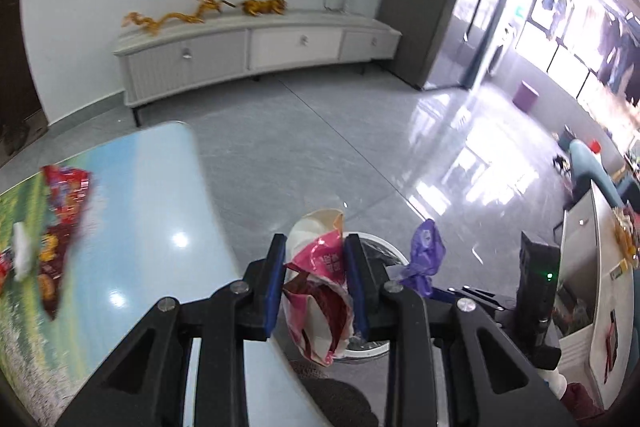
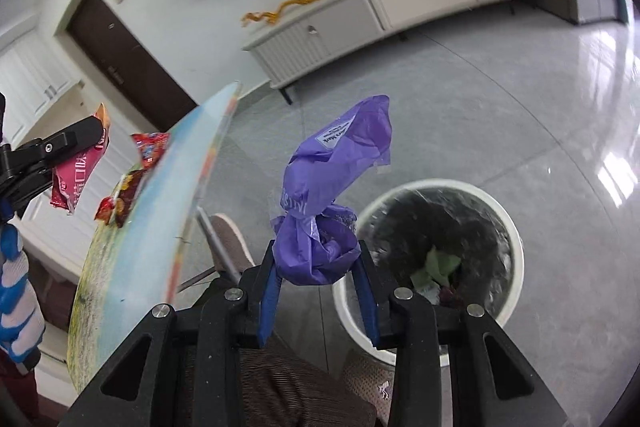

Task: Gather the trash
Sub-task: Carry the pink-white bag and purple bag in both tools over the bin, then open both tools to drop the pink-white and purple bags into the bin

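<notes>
My left gripper (image 1: 316,247) is shut on a pink and white snack wrapper (image 1: 320,283), held in the air past the table's edge, above a white bin whose rim (image 1: 384,247) peeks out behind it. My right gripper (image 2: 318,251) is shut on a crumpled purple plastic wrapper (image 2: 332,187), held just left of the white bin (image 2: 508,227). The bin has a dark liner and some trash in it (image 2: 436,267). The purple wrapper also shows in the left wrist view (image 1: 426,255). The pink wrapper and left gripper show in the right wrist view (image 2: 76,171).
A table with a printed landscape top (image 1: 152,227) holds red snack wrappers (image 1: 64,203) and a white scrap (image 1: 22,247). A chair (image 2: 228,239) stands under the table's edge. A white TV cabinet (image 1: 256,47) stands against the far wall. A low white unit (image 1: 592,259) is at the right.
</notes>
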`<state>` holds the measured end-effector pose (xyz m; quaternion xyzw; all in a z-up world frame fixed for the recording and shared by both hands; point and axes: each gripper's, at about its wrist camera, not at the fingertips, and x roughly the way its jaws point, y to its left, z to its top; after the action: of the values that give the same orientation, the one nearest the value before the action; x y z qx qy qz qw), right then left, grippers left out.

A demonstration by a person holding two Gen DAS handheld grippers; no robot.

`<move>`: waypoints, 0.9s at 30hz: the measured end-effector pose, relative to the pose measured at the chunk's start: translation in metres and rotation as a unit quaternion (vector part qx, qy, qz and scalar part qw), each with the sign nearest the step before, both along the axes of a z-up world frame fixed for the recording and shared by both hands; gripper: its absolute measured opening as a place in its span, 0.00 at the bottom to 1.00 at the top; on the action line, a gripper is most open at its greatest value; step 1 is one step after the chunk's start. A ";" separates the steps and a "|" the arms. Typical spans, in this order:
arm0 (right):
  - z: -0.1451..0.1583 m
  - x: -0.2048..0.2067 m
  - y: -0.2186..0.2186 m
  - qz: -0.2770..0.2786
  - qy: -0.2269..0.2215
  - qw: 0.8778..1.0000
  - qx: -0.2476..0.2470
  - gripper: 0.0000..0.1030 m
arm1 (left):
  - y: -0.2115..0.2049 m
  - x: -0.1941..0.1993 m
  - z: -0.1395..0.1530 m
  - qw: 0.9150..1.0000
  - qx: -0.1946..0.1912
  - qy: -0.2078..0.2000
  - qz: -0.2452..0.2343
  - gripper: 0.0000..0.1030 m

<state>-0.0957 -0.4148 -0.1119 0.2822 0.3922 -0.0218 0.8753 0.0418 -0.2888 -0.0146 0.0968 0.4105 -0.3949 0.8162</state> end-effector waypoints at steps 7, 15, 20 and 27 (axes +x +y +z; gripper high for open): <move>-0.038 -0.007 -0.043 -0.045 0.037 0.997 0.041 0.57 | -0.078 0.001 -0.039 0.998 0.026 0.039 -0.034 0.31; -0.063 -0.031 -0.072 -0.086 0.064 0.992 0.064 0.66 | -0.110 0.007 -0.060 0.996 0.037 0.065 -0.045 0.52; -0.068 -0.041 -0.082 -0.112 0.071 0.989 0.068 0.69 | -0.105 0.010 -0.066 0.997 0.041 0.064 -0.035 0.52; -0.055 -0.042 -0.082 -0.134 0.054 0.988 0.051 0.80 | -0.082 0.013 -0.055 0.999 0.022 0.043 -0.011 0.52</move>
<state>-0.1380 -0.4969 -0.1674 0.3747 0.3983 -0.1345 0.8263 0.0548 -0.3709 -0.0696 0.1021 0.4526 -0.3988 0.7910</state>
